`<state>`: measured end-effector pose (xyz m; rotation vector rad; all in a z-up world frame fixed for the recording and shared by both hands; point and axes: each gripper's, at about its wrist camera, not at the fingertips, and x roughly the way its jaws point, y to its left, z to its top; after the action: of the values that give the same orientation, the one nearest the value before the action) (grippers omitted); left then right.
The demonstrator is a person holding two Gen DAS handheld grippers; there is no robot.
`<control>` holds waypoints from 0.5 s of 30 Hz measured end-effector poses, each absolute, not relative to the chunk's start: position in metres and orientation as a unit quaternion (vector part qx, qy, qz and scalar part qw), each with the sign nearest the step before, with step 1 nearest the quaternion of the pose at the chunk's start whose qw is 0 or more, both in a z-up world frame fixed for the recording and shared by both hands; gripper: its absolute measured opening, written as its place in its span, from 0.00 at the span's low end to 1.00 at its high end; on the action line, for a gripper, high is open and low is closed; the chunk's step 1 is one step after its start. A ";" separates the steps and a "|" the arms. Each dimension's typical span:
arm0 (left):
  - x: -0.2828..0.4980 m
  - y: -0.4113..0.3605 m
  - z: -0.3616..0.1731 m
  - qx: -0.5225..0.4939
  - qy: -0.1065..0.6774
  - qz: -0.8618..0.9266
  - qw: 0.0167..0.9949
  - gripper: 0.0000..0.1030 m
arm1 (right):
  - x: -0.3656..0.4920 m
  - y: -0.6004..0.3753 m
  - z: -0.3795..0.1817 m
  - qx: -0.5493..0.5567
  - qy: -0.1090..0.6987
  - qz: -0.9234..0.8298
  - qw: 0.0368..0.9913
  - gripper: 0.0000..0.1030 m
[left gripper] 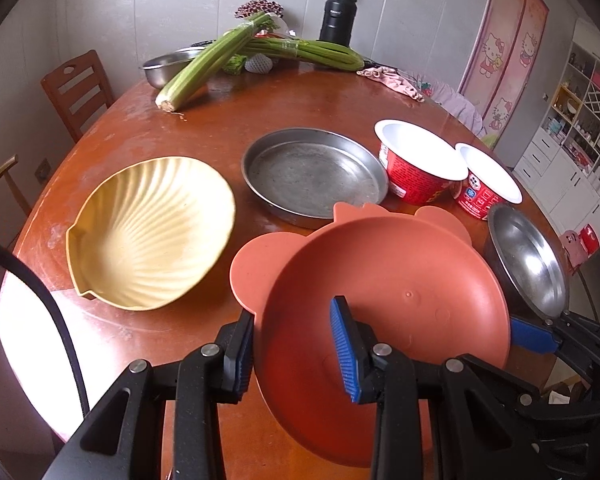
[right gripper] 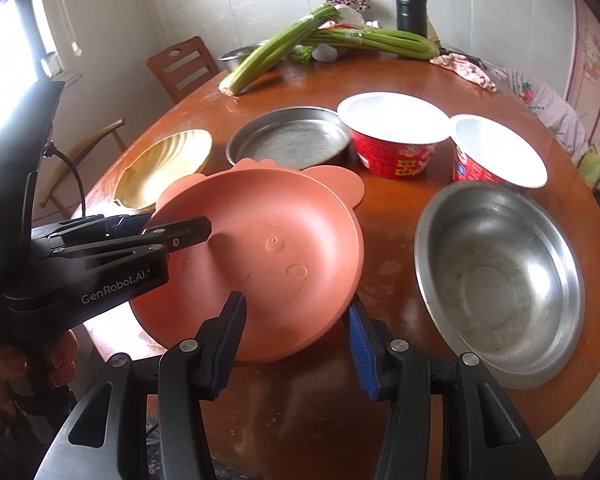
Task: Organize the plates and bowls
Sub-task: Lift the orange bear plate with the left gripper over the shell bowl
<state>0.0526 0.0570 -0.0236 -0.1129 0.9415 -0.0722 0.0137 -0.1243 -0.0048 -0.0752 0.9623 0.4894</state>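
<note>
Taken from left to right as seen over the left gripper [left gripper: 296,354], a yellow shell-shaped dish [left gripper: 148,232] lies well to its left on the round table [left gripper: 220,120], a flat metal pan [left gripper: 314,172] stands ahead of it, and two red paper bowls [left gripper: 420,172] stand ahead to its right. The orange bear-faced plate [left gripper: 388,292] is pinched at its near-left rim between the left gripper's pads, which are closed on it, and the plate appears tilted, its far ears just over the pan's near rim. The right gripper [right gripper: 296,350] is set at the plate's near edge in its own view, but whether its pads press the rim or merely flank it cannot be told. From the left wrist view the right gripper seems instead to be clamped on the steel bowl [left gripper: 532,264], which is seen tipped on edge there. That contradiction is the main thing one view adds to the other; in the right wrist view the steel bowl [right gripper: 500,276] is shown open-faced to the right. A slip is judged the likeliest fault, since a smooth plate held by one rim could pivot and drop onto the pan. A holding hand [right gripper: 4,368] appears only in the right wrist view.
</note>
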 end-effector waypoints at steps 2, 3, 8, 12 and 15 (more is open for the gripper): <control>0.050 0.065 -0.021 -0.061 0.449 -0.025 0.891 0.35 | 0.013 -0.118 -0.003 -0.043 0.457 0.240 0.855 0.51; 0.048 0.069 -0.020 -0.064 0.447 -0.021 0.892 0.35 | 0.013 -0.113 -0.002 -0.047 0.456 0.245 0.855 0.51; 0.042 0.093 -0.014 -0.078 0.437 -0.002 0.896 0.35 | 0.015 -0.091 0.001 -0.060 0.453 0.268 0.848 0.51; 0.037 0.114 -0.009 -0.085 0.429 0.017 0.899 0.35 | 0.018 -0.072 0.005 -0.073 0.447 0.285 0.845 0.51; 0.038 0.127 -0.007 -0.087 0.427 0.031 0.899 0.35 | 0.022 -0.056 0.008 -0.083 0.442 0.296 0.843 0.51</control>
<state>0.0382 0.1267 -0.0065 -0.1808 0.8845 0.0633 0.0221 -0.0556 0.0077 -0.1746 0.9344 0.6248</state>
